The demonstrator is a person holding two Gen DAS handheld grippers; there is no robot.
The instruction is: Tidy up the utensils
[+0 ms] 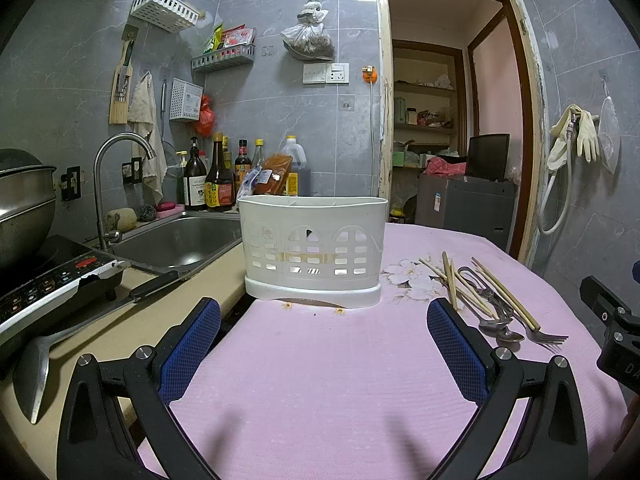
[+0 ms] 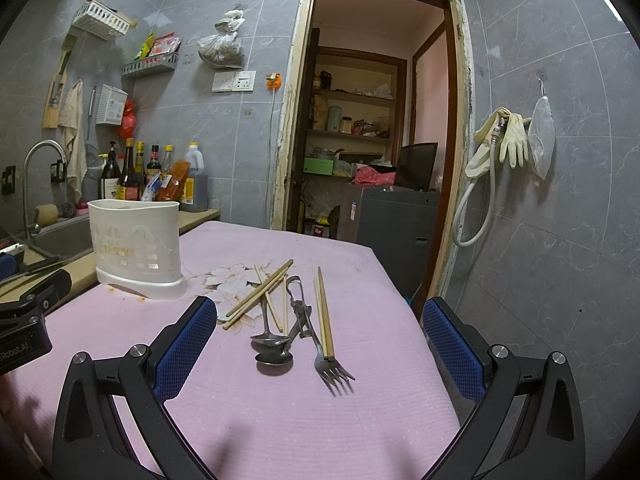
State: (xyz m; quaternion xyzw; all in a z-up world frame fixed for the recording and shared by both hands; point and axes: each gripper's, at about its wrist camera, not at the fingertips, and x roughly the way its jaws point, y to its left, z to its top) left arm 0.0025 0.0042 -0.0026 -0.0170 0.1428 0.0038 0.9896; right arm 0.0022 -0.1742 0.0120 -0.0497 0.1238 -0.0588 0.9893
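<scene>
A white slotted utensil holder stands upright on the pink cloth; it also shows in the right wrist view. A loose pile lies to its right: wooden chopsticks, two spoons, a fork and a metal peeler-like tool. The pile shows in the left wrist view. My left gripper is open and empty, in front of the holder. My right gripper is open and empty, with the pile between its fingers' line of sight.
The pink-covered table meets a beige counter at left with a knife, a ladle, an induction cooker and a sink. Bottles stand behind the sink. A doorway lies beyond the table.
</scene>
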